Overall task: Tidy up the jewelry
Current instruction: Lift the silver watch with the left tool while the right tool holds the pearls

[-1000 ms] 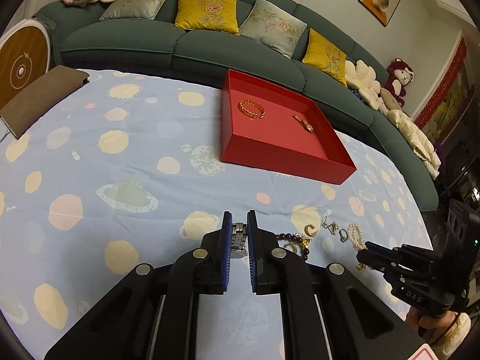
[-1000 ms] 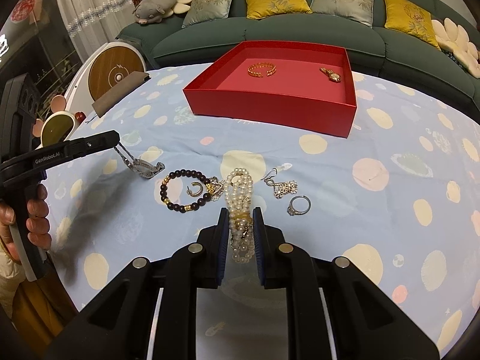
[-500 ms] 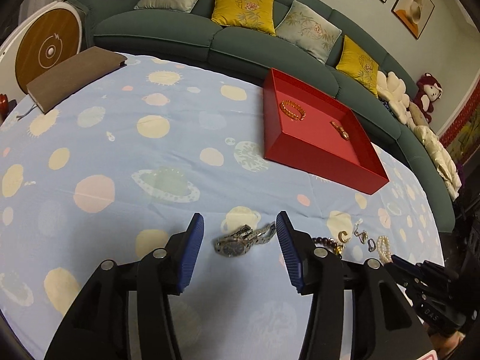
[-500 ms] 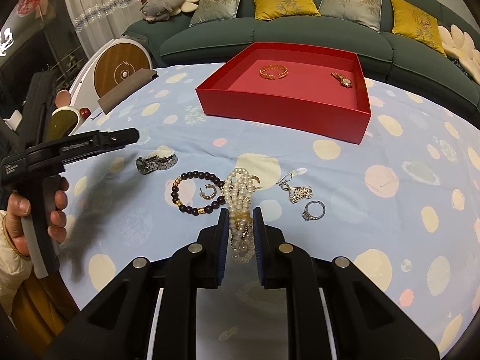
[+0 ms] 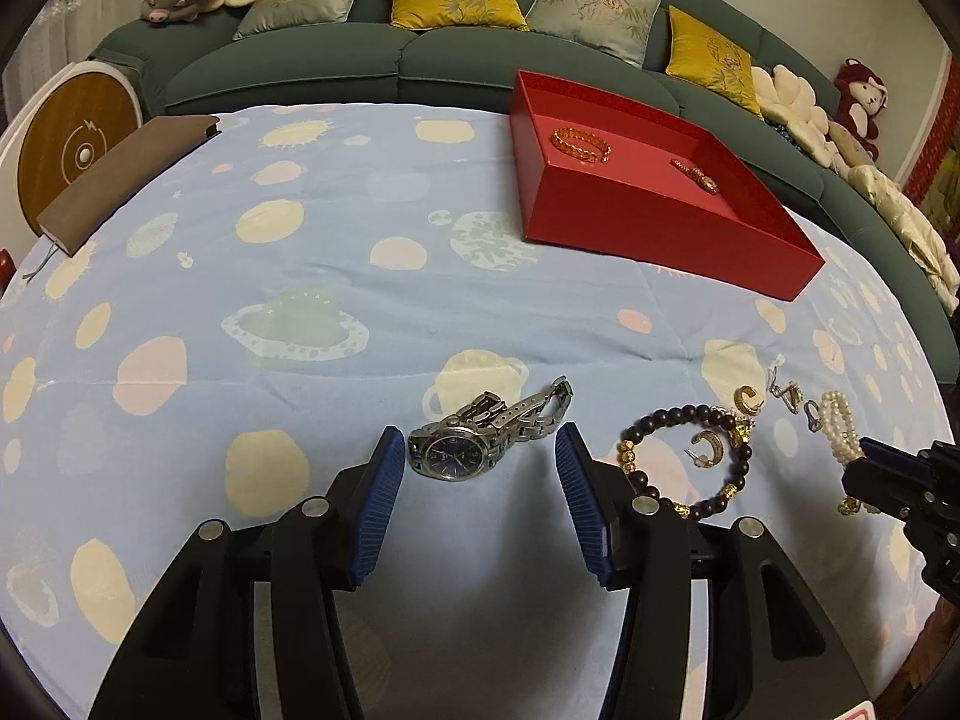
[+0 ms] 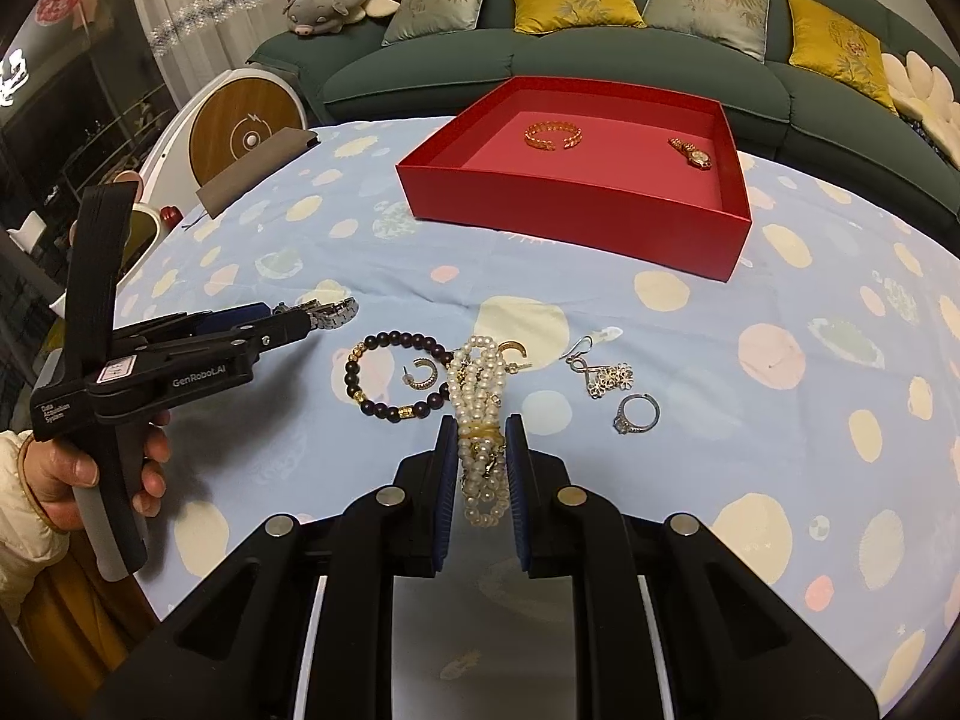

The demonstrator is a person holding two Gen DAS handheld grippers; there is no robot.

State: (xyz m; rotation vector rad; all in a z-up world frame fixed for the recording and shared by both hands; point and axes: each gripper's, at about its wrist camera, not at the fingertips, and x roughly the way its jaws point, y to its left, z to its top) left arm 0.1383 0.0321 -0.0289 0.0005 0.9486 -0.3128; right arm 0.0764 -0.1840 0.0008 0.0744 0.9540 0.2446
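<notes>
The left hand-held gripper (image 5: pixel 474 468) hangs low over the cloth-covered surface (image 5: pixel 300 276) with its blue pads apart, and the silver watch (image 5: pixel 486 429) lies flat on the cloth between and just ahead of them, touched by neither pad. The jaws have just been opening, and with the watch lying loose between them this looks like a pause before a better grip (the band is folded and lies aslant, an awkward shape to pinch).

The right hand-held gripper (image 6: pixel 478 468) is clamped on the pearl bracelet (image 6: pixel 480 414); its pads press the strands at the yellow binding, probably the firmest place on such a loose bundle. The bracelet's far end rests on the cloth, touching the dark bead bracelet (image 6: pixel 393 375), so it is gripped but not yet lifted.

The red tray (image 6: pixel 570 222) stands farther back on the surface, well apart from both tools, and already holds a gold bangle (image 6: pixel 553 135) and a gold watch (image 6: pixel 690 153) set apart from each other, which suggests each piece gets its own spot. Left on the cloth are two gold hoop earrings (image 6: pixel 423 373), a pair of drop earrings (image 6: pixel 603 369) and a silver ring (image 6: pixel 637 413), so I judge the sorting to be at an early stage.
</notes>
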